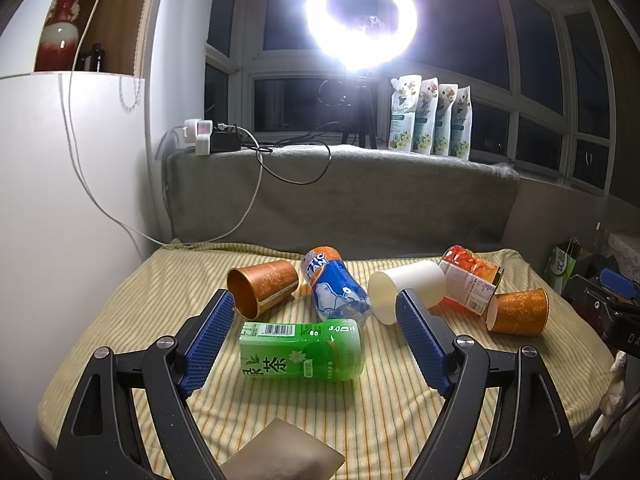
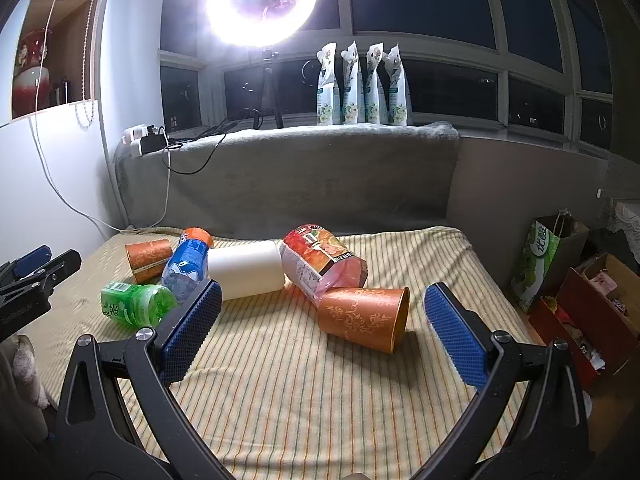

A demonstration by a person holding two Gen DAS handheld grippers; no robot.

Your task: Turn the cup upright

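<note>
A striped yellow cloth [image 1: 400,420] covers the work surface, with thin orange and green lines running along it. Behind it stands a grey padded backrest [image 1: 360,200], and above that a ledge under dark night windows [image 1: 532,92]. A ring light [image 1: 362,20] on a tripod glares from the ledge, beside four white refill pouches [image 1: 430,118]. At the left end of the ledge sit white plugs and a black adapter [image 1: 212,138], with cables trailing down past a white cabinet [image 1: 60,200]. A red and white vase [image 1: 64,24] sits in the wooden shelf above. To the right of the surface, a green paper bag [image 2: 538,264] and a red box [image 2: 588,312] stand on the floor.

The left gripper [image 1: 316,312] is spread wide and holds nothing. Between its blue pads lies a green tea bottle [image 1: 302,350] on its side. Just beyond its left pad lies an orange cup [image 1: 262,286] on its side, mouth facing the camera. Beside that lie a blue bottle [image 1: 336,288] and a white cup [image 1: 406,288], also tipped over.

The right gripper [image 2: 320,304] is also wide apart and empty. A second orange cup [image 2: 364,316] lies on its side between the pads, mouth to the right, touching a red drink bottle [image 2: 320,264] behind it.
</note>
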